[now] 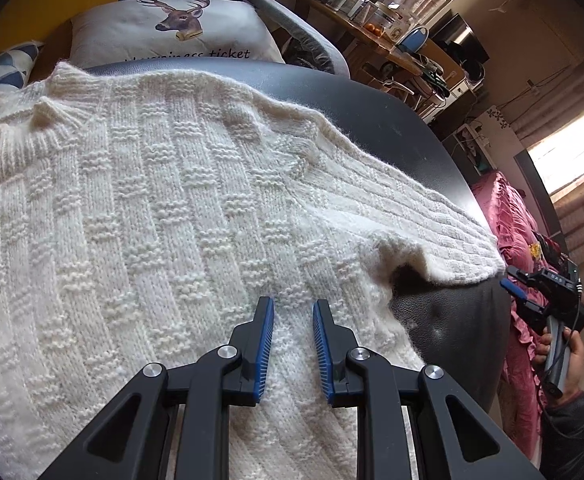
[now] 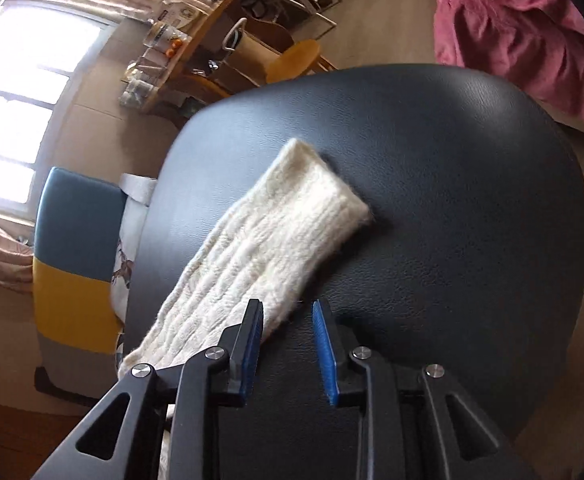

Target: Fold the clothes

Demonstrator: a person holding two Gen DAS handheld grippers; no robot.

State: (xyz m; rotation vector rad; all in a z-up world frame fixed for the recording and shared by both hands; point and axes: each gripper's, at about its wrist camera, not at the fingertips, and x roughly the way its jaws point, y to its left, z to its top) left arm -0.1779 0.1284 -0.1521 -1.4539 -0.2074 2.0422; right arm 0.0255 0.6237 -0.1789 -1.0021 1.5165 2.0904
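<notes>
Item: cream knitted sweater (image 1: 164, 208), basket-weave ribbed pattern, collar toward the far left. It is lying spread flat over a black leatherette cushion (image 1: 451, 320), presumably so that body and sleeves can be folded inward one at a time.

Item: sleeve (image 2: 276, 236), same sweater. It is stretching out across the bare black surface, cuff end flat and free, so its edge is lying open to a pinch from the side.

Item: left gripper (image 1: 292, 308). It is hovering over the sweater's body near the hem, jaws standing narrowly apart with nothing between them; whether the tips are touching the knit cannot be told. Likely positioned to steady or pick up the body.

Item: right gripper (image 2: 288, 308). It is pointing down at the near edge of the sleeve, jaws narrowly parted and holding nothing; the left finger (image 2: 252, 336) is sitting over the sleeve's edge, the other over bare cushion. In the left wrist view it is being held in a person's hand (image 1: 563, 356) beyond the cuff.

Surroundings: deer-print pillow (image 1: 172, 32) beyond the cushion; pink ruffled bedding (image 2: 531, 28) to one side.
</notes>
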